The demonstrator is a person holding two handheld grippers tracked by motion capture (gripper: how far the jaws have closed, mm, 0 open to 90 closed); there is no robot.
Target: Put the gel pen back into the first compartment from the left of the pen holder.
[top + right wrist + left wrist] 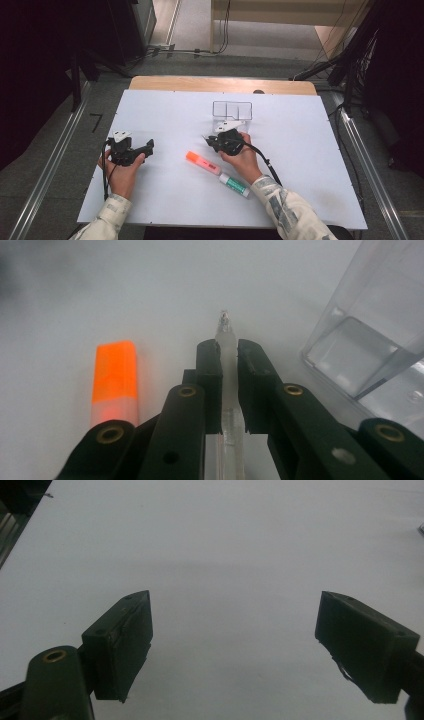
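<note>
The orange highlighter (203,162) has a paler, whitish band at one end, and beside it the tube (234,185) is white with a green label. Both grippers, left gripper (142,148) and right gripper (229,357), are black with brass-coloured rivets, and the pen (227,347) is clear, like the see-through box (232,111). The table (310,150) is plain white with a pale wood edge, and the sleeves (282,202) bear a grey-and-cream print

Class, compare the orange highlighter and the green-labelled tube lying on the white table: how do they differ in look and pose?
The orange highlighter is bright orange with a paler band; the green-labelled tube is white with a green label. The highlighter lies farther from the person, the tube nearer the right sleeve. Both lie flat on the white table, nearly end to end along one slanting line, and neither is held.
</note>
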